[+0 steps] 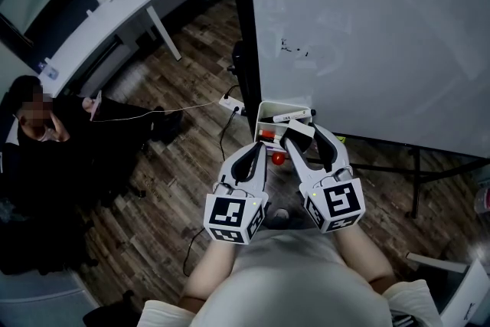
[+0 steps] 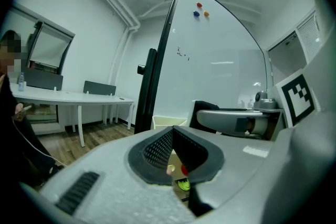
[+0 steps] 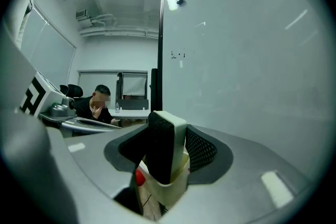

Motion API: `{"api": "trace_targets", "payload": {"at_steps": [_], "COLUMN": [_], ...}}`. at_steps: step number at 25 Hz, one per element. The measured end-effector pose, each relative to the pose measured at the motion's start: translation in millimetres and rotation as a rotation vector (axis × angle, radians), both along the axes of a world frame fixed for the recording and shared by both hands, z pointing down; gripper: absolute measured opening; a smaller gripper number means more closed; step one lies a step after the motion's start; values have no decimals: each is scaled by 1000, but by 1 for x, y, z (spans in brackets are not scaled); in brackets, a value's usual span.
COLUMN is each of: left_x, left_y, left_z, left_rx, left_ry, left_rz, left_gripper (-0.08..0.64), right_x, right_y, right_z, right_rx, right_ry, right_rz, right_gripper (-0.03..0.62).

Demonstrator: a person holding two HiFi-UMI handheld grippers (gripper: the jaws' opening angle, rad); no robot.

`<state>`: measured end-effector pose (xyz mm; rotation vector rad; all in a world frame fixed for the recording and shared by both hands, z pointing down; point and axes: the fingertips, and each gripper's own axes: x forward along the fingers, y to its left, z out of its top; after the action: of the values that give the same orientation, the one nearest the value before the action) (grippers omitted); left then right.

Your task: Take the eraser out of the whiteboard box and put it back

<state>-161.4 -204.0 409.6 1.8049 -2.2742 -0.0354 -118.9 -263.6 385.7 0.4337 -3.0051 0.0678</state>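
My right gripper (image 1: 304,137) is shut on the eraser (image 1: 300,129), a white block with a black felt face. In the right gripper view the eraser (image 3: 165,144) stands upright between the pads, just above the white box (image 3: 176,189). That box (image 1: 269,109) hangs at the lower left corner of the whiteboard (image 1: 367,27). A red item (image 1: 265,134) lies inside it. My left gripper (image 1: 256,155) hovers a little to the left of the box, shut with nothing between its pads (image 2: 157,147).
A black stand post (image 1: 245,27) runs along the whiteboard's left edge. A person (image 1: 38,149) sits on the left by a long white desk (image 1: 115,8). A power strip (image 1: 230,101) with cables lies on the wooden floor. The stand's legs (image 1: 417,168) spread out at the right.
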Motion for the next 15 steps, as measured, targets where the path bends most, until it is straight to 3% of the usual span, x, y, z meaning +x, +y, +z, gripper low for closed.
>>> {"api": "trace_targets", "payload": {"at_steps": [15], "left_x": [10], "left_y": [19], "left_z": [-12], "left_rx": [16], "left_ry": [-12], "left_rz": [48], "left_gripper": [5], "right_x": [17], "right_y": [21], "right_z": [-38], "right_rx": [45], "right_ry": [-68], "right_rz": [53], "right_gripper": [215]}}
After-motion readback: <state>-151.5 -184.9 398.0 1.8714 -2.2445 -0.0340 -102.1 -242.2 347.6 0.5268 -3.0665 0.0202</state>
